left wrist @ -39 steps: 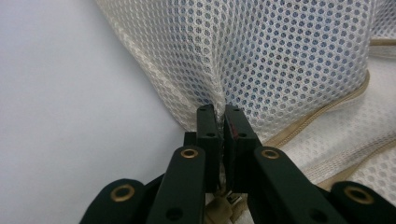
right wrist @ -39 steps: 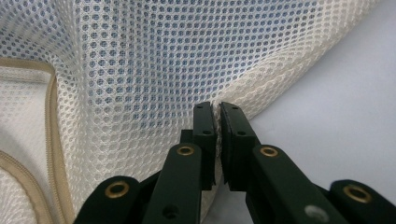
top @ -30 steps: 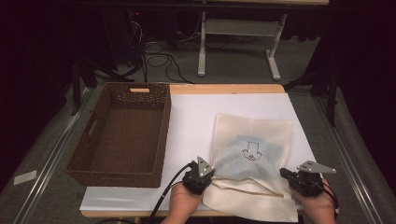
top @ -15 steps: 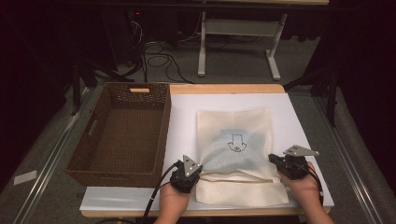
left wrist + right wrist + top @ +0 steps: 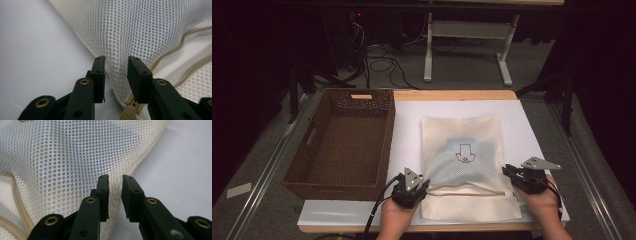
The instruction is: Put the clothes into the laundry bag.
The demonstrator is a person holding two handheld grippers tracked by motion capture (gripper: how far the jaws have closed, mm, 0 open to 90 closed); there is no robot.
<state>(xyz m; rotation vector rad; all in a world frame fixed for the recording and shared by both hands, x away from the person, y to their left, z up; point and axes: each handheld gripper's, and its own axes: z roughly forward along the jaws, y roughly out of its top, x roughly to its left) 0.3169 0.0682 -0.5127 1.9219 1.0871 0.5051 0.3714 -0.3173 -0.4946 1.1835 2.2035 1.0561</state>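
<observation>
Bottom edge of the high view: two hands coming in, each carrying a black two-jaw gripper. Left gripper (image 5: 411,187) sitting at lower centre, just at the left edge of the cream mesh laundry bag with a beige zipper (image 5: 464,165). Its jaws have just been opening; in the left gripper view (image 5: 115,72) they are standing narrowly apart, a raised fold of mesh (image 5: 140,32) rising in the gap between them, the pads no longer pressing it. Beige zipper pull (image 5: 128,113) lying just under the jaws at the bottom of that frame.

Right gripper (image 5: 524,177) resting at lower right, at the bag's right edge. Its jaws have also just been opening; in the right gripper view (image 5: 115,195) the gap is narrow, mesh edge (image 5: 75,157) passing between and behind the tips, not pinched.

The bag is lying flat on the white table sheet (image 5: 407,125), centre right of the high view, a small dark print showing through its middle.

Farther left: a brown woven rectangular basket (image 5: 312,165) standing beside the sheet, well apart from the bag.
</observation>
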